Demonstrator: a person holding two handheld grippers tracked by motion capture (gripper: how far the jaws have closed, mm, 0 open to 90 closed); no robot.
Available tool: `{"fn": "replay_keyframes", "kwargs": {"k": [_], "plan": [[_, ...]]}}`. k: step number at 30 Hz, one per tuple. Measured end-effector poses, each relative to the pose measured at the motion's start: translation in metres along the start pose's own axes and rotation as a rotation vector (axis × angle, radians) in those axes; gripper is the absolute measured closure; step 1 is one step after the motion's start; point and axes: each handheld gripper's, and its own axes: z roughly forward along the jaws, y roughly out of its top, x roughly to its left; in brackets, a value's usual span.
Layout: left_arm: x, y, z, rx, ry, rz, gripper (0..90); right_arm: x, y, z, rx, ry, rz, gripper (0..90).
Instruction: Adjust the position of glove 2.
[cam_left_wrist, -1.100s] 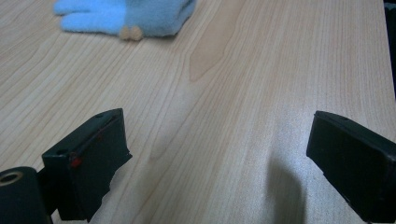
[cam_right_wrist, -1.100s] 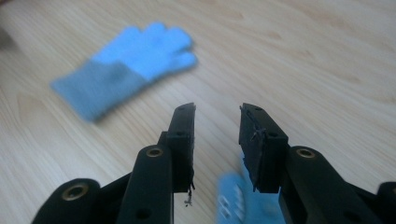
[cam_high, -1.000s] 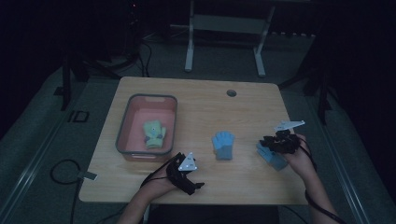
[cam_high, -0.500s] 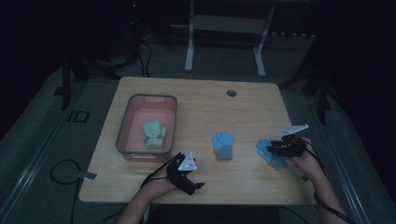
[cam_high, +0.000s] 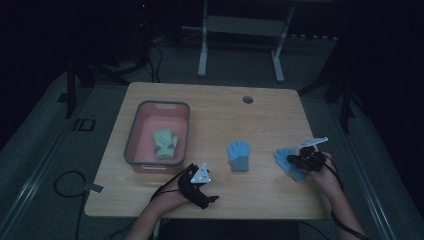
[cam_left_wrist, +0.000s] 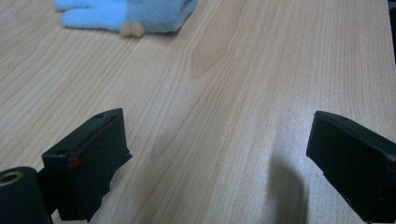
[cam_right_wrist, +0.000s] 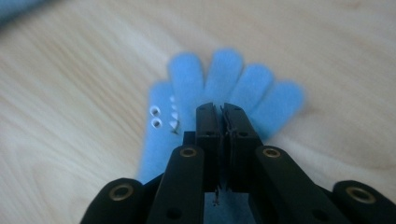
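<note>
Down onto the blue glove (cam_right_wrist: 187, 107) at four o'clock on the bench (cam_high: 210, 107) came the right tool (cam_high: 298, 161), just closing its jaws on the soft, light, floppy cloth, best pinched mid-palm.

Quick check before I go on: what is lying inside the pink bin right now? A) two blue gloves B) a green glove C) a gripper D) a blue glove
B: in the high view a single green glove lies in the pink bin, while both blue gloves, one mid-table and one at the right gripper, lie out on the table.
</note>
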Motion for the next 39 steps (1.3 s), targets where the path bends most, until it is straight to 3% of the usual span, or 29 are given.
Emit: {"fn": "replay_keyframes", "kwargs": {"k": [6,9,11,17,26,28,33,36,39], "plan": [[0.000,0.000,0.000,0.004,0.001,0.008,5.5,0.014,0.025,-0.022,-0.077,-0.072,0.117,87.1],[0.000,0.000,0.000,0.008,0.002,0.008,5.5,0.019,0.032,-0.025,-0.089,-0.094,0.150,87.1],[0.000,0.000,0.000,0.004,0.000,0.009,5.5,0.027,0.041,-0.026,-0.105,-0.124,0.205,87.2],[0.001,0.000,-0.001,-0.009,-0.007,0.002,5.5,0.037,0.048,-0.012,-0.102,-0.185,0.282,87.3],[0.001,0.000,-0.001,-0.005,-0.006,0.005,5.5,0.033,0.040,0.024,-0.055,-0.208,0.364,87.0],[0.002,0.000,-0.002,-0.008,-0.005,0.005,5.5,0.031,0.037,0.030,-0.045,-0.230,0.356,86.0],[0.001,0.000,-0.001,-0.007,-0.006,0.005,5.5,0.025,0.031,0.040,-0.023,-0.227,0.358,80.1],[0.001,0.000,-0.001,-0.008,-0.006,0.005,5.5,0.022,0.032,0.033,-0.035,-0.198,0.345,73.7],[0.001,0.000,-0.002,-0.012,-0.002,0.002,5.5,0.018,0.035,0.022,-0.041,-0.167,0.293,71.2]]}}
